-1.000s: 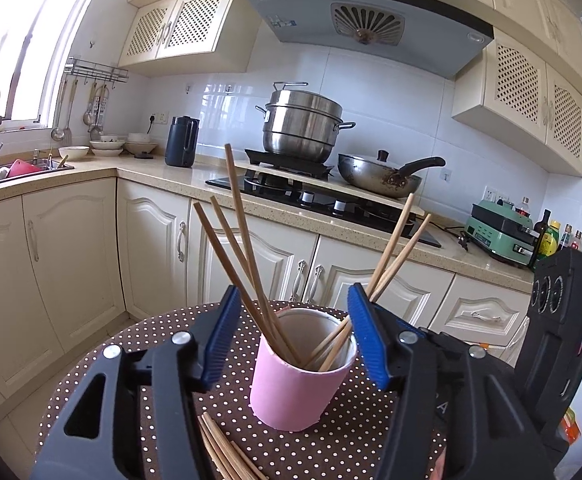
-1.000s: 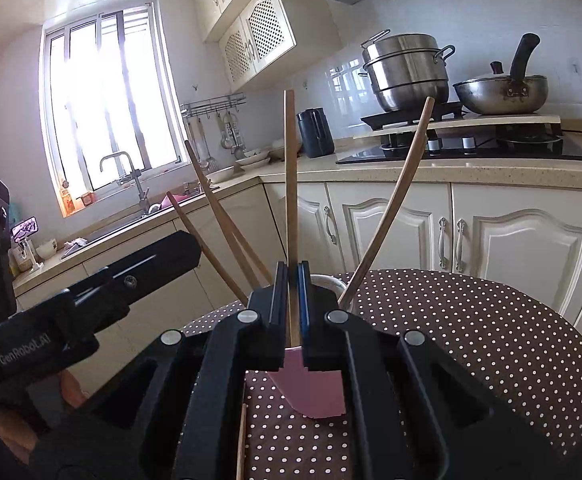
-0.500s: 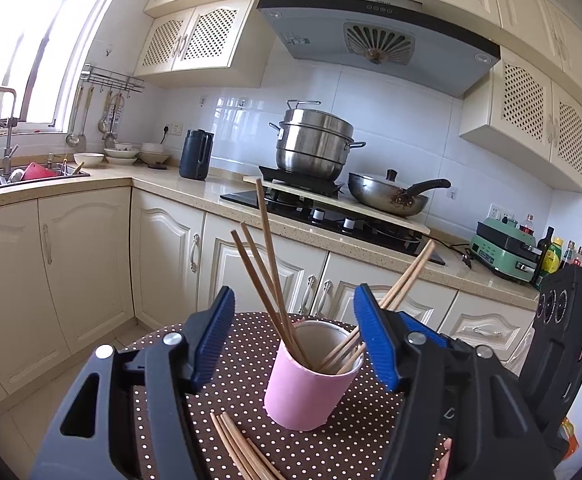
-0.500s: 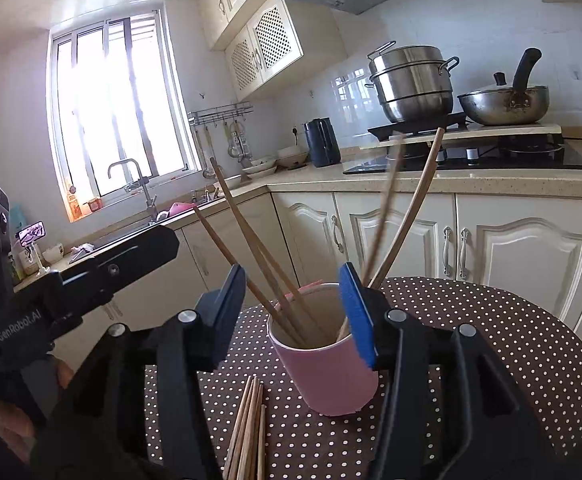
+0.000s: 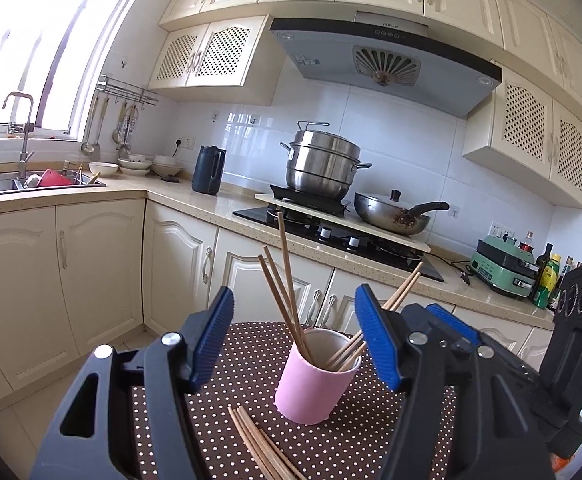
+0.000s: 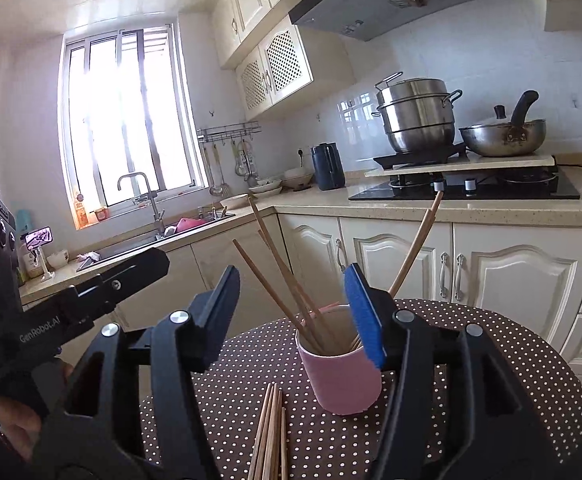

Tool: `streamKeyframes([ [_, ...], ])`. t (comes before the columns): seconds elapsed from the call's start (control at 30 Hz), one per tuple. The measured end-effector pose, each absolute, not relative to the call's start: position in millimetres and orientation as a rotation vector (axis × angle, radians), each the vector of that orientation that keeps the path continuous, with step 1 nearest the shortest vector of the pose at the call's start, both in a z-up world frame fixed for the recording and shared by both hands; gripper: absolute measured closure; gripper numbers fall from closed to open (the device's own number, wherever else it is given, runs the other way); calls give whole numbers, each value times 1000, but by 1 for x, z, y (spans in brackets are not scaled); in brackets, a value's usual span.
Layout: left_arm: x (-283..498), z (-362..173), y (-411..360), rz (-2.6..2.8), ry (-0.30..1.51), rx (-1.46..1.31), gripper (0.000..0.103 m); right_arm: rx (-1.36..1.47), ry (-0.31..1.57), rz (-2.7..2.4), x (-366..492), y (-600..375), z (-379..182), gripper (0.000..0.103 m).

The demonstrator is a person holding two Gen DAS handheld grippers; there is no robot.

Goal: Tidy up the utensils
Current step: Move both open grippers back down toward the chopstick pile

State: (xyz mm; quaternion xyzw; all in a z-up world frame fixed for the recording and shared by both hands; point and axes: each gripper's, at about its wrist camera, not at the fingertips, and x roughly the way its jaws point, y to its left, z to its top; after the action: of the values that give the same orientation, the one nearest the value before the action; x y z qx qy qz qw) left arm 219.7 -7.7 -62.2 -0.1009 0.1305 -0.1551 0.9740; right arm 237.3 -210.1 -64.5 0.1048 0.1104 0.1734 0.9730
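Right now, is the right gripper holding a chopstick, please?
No, the right gripper holds nothing; its jaws are opening, with the pink cup beyond them.

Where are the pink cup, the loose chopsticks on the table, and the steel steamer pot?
pink cup (image 5: 311, 390), left wrist view, its outer wall.
loose chopsticks (image 6: 271, 432), right wrist view, mid-bundle.
steel steamer pot (image 5: 321, 170), left wrist view, its side.

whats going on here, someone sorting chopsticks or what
A person is holding a gripper in each hand over a small dotted table, putting chopsticks into a pink cup. Several chopsticks in the cup lean against its rim, and a bundle of loose chopsticks lies on the table in front of it. The right gripper is opening with nothing between its pads, and the left gripper is open and empty too.
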Motion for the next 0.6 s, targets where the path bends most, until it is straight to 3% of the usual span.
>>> streamKeyframes([
  [0.6,190,-109,1,-284,419,-206,41,183,353,330,204,-201,-100,47],
])
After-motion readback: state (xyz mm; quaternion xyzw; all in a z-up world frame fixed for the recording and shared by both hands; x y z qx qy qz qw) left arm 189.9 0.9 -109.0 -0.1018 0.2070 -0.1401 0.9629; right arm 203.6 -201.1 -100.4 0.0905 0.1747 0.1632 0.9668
